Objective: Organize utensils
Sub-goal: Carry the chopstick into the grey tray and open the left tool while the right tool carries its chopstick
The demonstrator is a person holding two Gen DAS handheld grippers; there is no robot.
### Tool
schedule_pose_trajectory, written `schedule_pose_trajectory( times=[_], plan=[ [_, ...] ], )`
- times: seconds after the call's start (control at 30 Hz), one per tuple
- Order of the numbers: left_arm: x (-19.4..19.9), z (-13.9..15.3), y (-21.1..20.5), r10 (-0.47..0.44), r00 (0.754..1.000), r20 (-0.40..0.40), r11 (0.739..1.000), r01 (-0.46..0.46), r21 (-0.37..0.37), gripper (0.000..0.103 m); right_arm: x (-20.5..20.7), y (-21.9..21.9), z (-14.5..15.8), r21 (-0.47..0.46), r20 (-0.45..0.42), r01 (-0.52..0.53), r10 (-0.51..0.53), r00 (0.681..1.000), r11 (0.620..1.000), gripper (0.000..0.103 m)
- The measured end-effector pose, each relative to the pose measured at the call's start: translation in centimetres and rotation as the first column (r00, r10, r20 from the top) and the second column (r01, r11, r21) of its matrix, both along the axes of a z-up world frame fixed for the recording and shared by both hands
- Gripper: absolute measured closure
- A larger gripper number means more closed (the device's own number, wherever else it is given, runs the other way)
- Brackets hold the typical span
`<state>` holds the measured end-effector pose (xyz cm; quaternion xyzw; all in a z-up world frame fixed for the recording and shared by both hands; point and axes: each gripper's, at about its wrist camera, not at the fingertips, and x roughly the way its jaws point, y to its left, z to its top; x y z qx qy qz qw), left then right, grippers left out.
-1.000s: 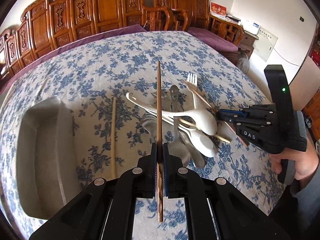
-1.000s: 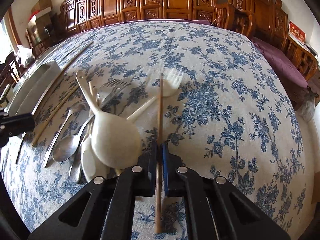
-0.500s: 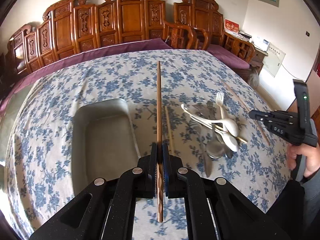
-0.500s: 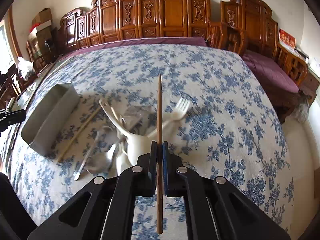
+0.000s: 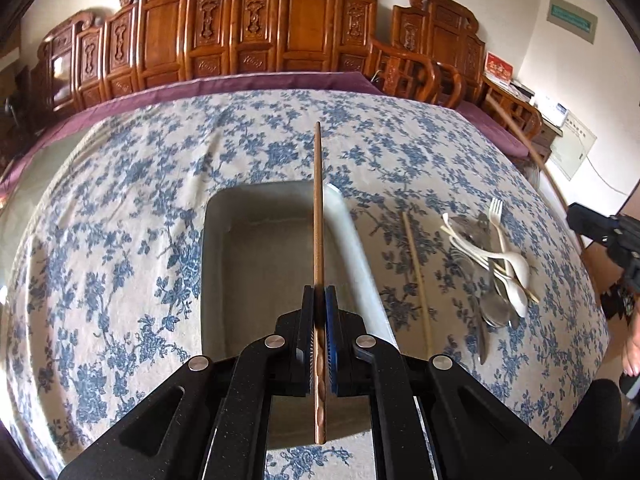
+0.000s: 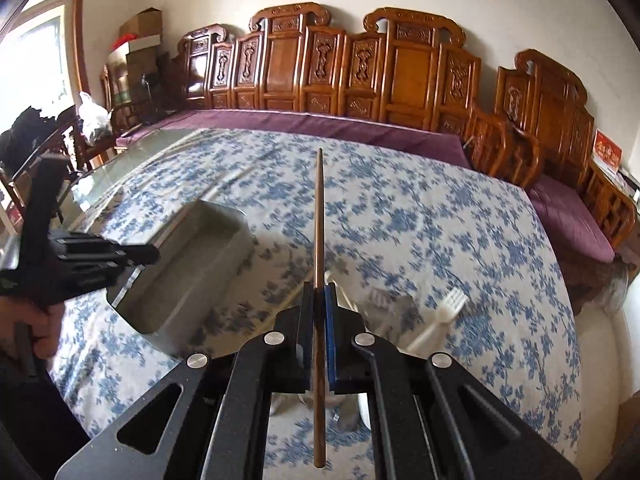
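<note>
Each gripper — left [image 5: 319, 300], right [image 6: 319, 296] — clamped a brown chopstick [image 5: 318, 208] above the tray [image 5: 224, 216].

The right gripper [image 6: 319, 300] is clamped on a long, thin dark brown wooden chopstick [image 6: 319, 216] that points toward the table's far edge. Below lies a white cloth with blue flowers [image 6: 420, 216]. A deep grey rectangular tray [image 6: 224, 248] sits toward the table's left edge, with the black left gripper [image 6: 154, 255] just beside it. A white plastic fork [image 6: 442, 316] lies near the right gripper's right finger.
</note>
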<state>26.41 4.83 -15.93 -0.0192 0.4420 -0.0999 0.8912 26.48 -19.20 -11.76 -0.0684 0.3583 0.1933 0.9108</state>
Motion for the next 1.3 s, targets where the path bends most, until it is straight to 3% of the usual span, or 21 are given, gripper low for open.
schedule_pose_trajectory(
  times=[0.2,0.5,0.87,1.3],
  plan=[
    [1.2,-2.1,1.0,0.01,0.998,-0.059,1.0,-0.01,-0.003,0.099,0.1,3.7,0.8,0.016,0.016,-0.052,0.052,0.999,0.999,0.097],
    [1.5,-3.8,1.0,-0.012,0.992,-0.125,1.0,0.016,0.027,0.099,1.2,7.5,-0.3,0.025,-0.018,-0.093,0.094,0.995,0.995,0.097],
    [0.9,-1.5,2.7,0.021,0.998,-0.061,1.0,-0.02,0.016,0.091,1.6,10.6,-2.1,0.062,-0.084,-0.098,0.103,0.991,0.993,0.097],
    [0.8,1.2,7.7,0.14,0.99,0.009,0.99,-0.14,-0.023,0.086,3.1,15.5,-4.8,0.128,-0.161,-0.097,0.117,0.98,0.987,0.097]
  ],
)
